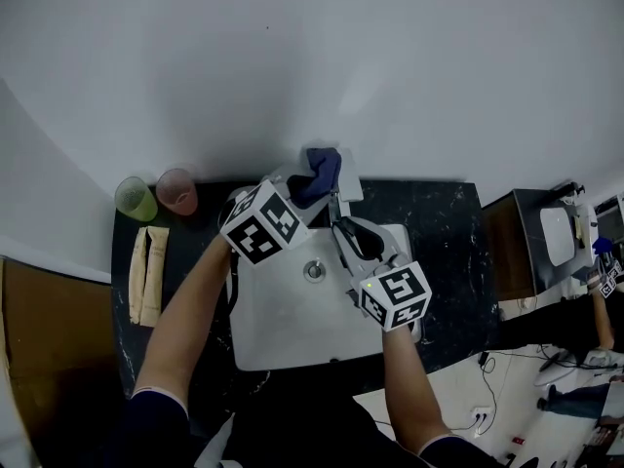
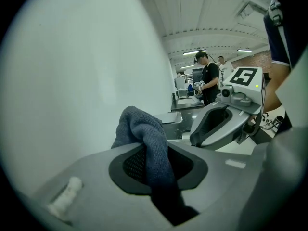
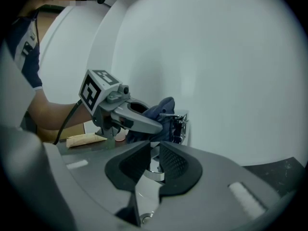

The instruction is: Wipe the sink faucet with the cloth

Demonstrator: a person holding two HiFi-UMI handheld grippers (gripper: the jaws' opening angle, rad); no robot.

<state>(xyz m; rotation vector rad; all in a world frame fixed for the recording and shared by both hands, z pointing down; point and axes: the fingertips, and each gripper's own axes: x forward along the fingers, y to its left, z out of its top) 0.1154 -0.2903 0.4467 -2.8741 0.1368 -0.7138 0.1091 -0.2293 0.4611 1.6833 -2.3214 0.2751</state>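
A dark blue cloth [image 1: 322, 172] is pinched in my left gripper [image 1: 310, 189], raised at the back of the white sink [image 1: 283, 331] beside the chrome faucet [image 1: 337, 209]. In the left gripper view the cloth [image 2: 144, 134] bulges up from between the shut jaws of the left gripper [image 2: 156, 166]. My right gripper [image 1: 353, 238] reaches in from the right. In its own view the right gripper [image 3: 150, 165] has its pads closed on the faucet's chrome spout [image 3: 153, 171]. Beyond it the cloth [image 3: 162, 110] rests against the faucet top [image 3: 179, 123].
A green cup [image 1: 136, 199] and a pink cup [image 1: 177, 191] stand at the back left of the dark counter [image 1: 441, 224]. Beige wrapped packets [image 1: 148, 273] lie in front of them. The drain [image 1: 314, 270] sits mid-basin. A white wall rises right behind the faucet.
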